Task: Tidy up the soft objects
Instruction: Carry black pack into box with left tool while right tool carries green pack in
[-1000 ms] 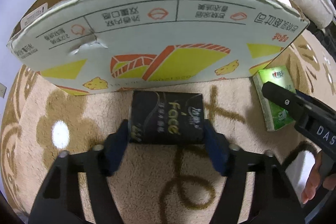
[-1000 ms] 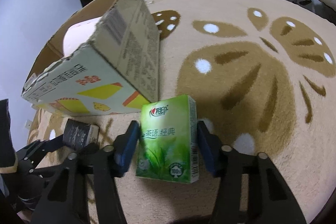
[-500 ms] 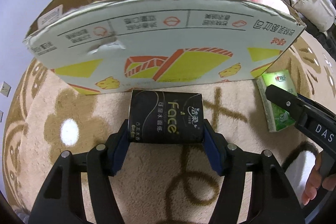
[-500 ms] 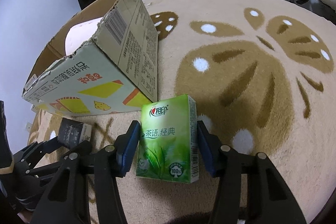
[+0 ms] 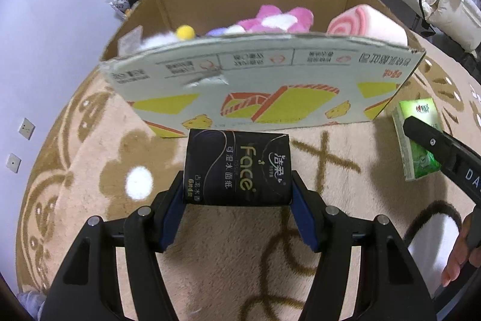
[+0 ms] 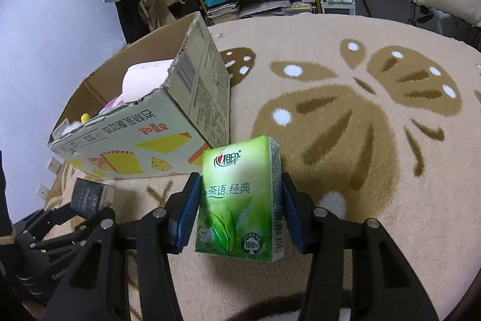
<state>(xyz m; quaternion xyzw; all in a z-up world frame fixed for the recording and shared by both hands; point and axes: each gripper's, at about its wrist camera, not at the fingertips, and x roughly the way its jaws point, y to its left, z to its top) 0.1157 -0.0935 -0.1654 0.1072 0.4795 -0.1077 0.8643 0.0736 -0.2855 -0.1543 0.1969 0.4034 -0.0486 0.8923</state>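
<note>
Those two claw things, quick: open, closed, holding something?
Left gripper: closed on the black tissue pack.
Right gripper: jaws closing on the green tissue pack, pads touching its sides.

The supporting surface is a beige carpet (image 6: 345, 29) patterned with brown butterfly and flower motifs and white dots. An open cardboard box (image 5: 270, 98) is set directly on it, its printed front wall facing the left wrist camera. Soft items are contained inside the box.
</note>
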